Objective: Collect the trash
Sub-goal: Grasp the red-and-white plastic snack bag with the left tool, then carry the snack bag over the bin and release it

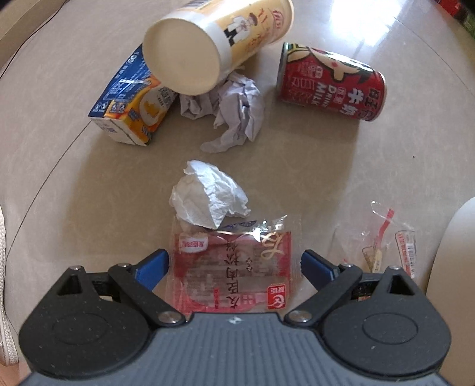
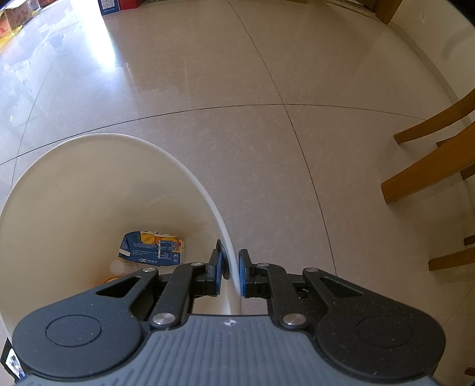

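Note:
Trash lies on the tiled floor in the left wrist view. My left gripper (image 1: 234,264) is open, its blue pads on either side of a red snack wrapper (image 1: 231,267). A crumpled white tissue (image 1: 207,193) rests on the wrapper's far end. Beyond lie a greyish crumpled paper (image 1: 234,110), a blue and orange carton (image 1: 130,110), a tall yellow cup (image 1: 213,41) on its side and a red milk can (image 1: 329,83). My right gripper (image 2: 230,273) is shut on the rim of a white bin (image 2: 207,190), which holds a blue carton (image 2: 154,248).
Clear plastic wrappers (image 1: 383,237) lie right of the left gripper, beside a white curved wall (image 1: 454,243) that may be the bin. Wooden chair legs (image 2: 430,166) stand at the right of the right wrist view. Boxes (image 2: 118,6) sit far back.

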The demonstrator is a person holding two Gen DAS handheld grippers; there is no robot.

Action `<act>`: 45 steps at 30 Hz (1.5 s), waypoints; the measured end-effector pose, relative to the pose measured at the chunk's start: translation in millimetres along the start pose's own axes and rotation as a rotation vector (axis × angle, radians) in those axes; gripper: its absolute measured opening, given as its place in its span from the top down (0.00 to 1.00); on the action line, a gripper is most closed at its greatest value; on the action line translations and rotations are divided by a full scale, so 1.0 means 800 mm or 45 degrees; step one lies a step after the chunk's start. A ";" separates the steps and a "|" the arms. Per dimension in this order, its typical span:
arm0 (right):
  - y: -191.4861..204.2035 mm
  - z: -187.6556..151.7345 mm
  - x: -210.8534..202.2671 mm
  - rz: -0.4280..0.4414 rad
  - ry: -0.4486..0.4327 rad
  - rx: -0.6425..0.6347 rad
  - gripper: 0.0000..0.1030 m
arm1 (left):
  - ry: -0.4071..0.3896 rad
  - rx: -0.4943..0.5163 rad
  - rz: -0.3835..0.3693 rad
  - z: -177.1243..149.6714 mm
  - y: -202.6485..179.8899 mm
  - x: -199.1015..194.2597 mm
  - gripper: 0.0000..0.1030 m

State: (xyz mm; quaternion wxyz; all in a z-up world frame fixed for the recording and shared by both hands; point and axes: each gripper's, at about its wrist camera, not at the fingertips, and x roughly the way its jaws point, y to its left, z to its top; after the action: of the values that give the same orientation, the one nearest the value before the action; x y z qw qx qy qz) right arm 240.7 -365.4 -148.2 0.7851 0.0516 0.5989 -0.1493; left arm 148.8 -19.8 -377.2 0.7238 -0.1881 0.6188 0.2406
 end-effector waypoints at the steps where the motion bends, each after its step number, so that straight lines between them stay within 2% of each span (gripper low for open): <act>1: 0.000 0.000 0.000 -0.001 -0.001 -0.003 0.87 | -0.002 0.003 0.000 -0.002 -0.001 0.000 0.07; 7: 0.001 0.000 0.000 -0.001 -0.001 -0.004 0.87 | -0.006 0.015 -0.038 -0.002 0.013 -0.002 0.23; 13: 0.000 0.000 0.000 0.002 0.001 0.000 0.87 | 0.041 0.054 -0.055 0.009 0.019 -0.013 0.34; 19: -0.002 0.002 0.000 0.008 0.005 0.012 0.87 | 0.110 0.154 -0.074 0.024 0.025 -0.027 0.37; 24: -0.005 0.003 -0.001 0.020 0.008 0.020 0.87 | 0.146 0.329 -0.078 0.037 0.026 -0.057 0.37; 27: -0.008 0.004 -0.002 0.032 0.011 0.027 0.87 | 0.142 0.481 -0.081 0.043 0.017 -0.084 0.37; 33: -0.008 0.004 -0.004 0.030 0.010 0.010 0.87 | 0.105 0.729 -0.105 0.058 -0.009 -0.156 0.37; 45: -0.006 0.004 -0.003 0.032 0.015 -0.005 0.87 | -0.003 1.157 -0.233 0.081 -0.068 -0.305 0.37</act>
State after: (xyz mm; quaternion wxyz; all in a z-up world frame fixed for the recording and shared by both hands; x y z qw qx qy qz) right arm 241.6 -370.2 -144.3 0.7834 0.0584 0.6032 -0.1378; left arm 203.7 -55.1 -127.1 0.7518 0.0948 0.6415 -0.1197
